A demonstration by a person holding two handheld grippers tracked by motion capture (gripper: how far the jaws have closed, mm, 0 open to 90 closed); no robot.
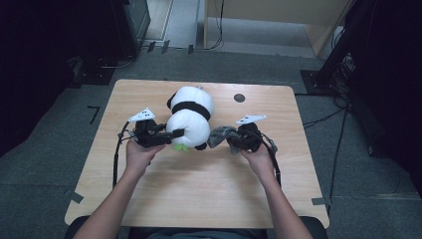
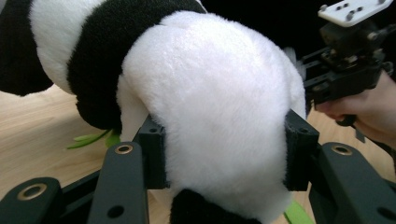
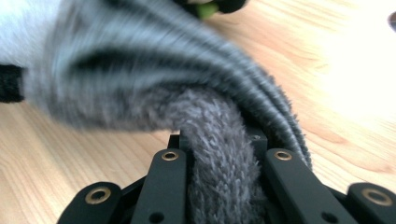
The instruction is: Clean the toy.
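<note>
Panda plush is pinched at its white rump by the left gripper, lying past the middle of the table toward its far edge. Right gripper is clamped on a grey fuzzy cloth just beside the plush.

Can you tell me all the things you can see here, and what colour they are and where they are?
panda toy: one, white and black, middle of the table, gripped at its lower body.
grey cloth: one, fuzzy grey, right of the panda, bunched in the right gripper.
green leaf: one, green, under the panda.
table: one, light wood.
dark round spot: one, on the table's far side.
left gripper: one, black, jaws squeezing the panda.
right gripper: one, black, clamped on the cloth.
hands: two, one on each gripper.
</note>
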